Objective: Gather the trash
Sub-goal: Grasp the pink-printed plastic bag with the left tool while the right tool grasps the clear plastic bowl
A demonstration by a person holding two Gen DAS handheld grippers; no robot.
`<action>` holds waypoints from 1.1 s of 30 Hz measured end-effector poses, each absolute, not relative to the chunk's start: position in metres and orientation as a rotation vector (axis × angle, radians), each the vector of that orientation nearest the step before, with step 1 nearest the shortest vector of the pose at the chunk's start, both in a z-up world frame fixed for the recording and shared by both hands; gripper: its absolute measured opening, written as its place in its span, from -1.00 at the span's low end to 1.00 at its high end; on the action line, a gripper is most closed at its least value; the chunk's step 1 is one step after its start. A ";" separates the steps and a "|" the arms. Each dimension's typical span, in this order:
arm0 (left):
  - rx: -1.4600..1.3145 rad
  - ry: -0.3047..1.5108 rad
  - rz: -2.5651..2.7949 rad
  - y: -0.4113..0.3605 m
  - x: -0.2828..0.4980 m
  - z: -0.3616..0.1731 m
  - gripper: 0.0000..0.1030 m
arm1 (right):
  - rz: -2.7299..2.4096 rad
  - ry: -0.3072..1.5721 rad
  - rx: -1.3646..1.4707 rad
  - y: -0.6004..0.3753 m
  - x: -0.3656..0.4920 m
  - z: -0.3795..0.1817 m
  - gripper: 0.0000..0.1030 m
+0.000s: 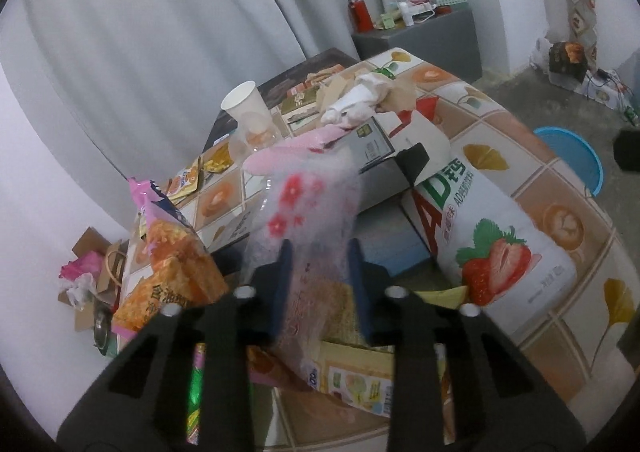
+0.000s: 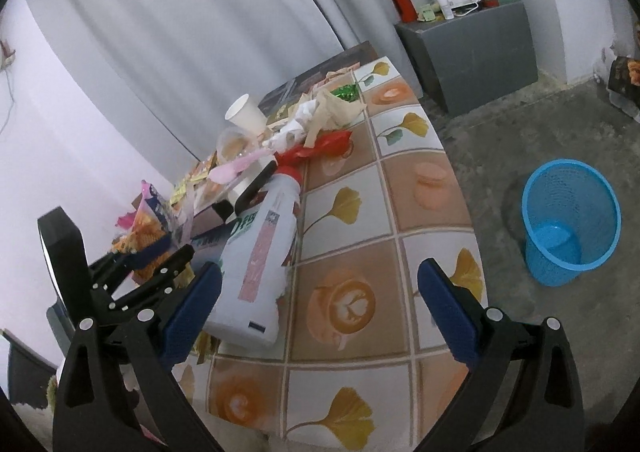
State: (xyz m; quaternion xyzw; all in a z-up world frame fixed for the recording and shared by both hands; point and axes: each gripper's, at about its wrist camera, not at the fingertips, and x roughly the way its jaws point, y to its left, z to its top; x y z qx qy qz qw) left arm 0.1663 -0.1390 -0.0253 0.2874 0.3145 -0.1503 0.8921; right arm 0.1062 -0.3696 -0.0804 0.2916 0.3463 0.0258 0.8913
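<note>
Two grippers are seen over a cluttered table (image 2: 384,212). A translucent pink flowered wrapper (image 1: 308,204) is pinched between the narrowed jaws of the left gripper (image 1: 320,276), though blur leaves the firmness of the hold only probable. The right gripper (image 2: 320,304) is held wide and empty above the tablecloth, beside a white strawberry-drink bottle (image 2: 260,252). A pick-up step appears to be in hand. Next, the wrapper would need carrying to the blue bin (image 2: 570,220) standing on the floor, well apart from the table.

A grey cabinet (image 2: 476,56) carries a red flask (image 2: 403,3) beside grey curtains (image 2: 192,32).
</note>
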 end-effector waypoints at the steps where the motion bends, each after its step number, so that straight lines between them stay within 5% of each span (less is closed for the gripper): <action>1: 0.600 0.645 -0.312 -0.139 0.165 -0.025 -0.76 | 0.056 0.716 0.606 -0.371 0.107 -0.080 0.85; 7: 0.590 0.600 -0.318 -0.136 0.159 -0.019 -1.00 | 0.124 0.696 0.638 -0.384 0.133 -0.066 0.83; 23: 0.390 0.444 -0.339 -0.099 0.126 0.007 -1.00 | 0.335 0.729 0.662 -0.363 0.259 -0.018 0.62; 33: 0.333 0.434 -0.385 -0.096 0.116 0.002 -1.00 | 0.523 0.984 0.569 -0.273 0.392 -0.016 0.62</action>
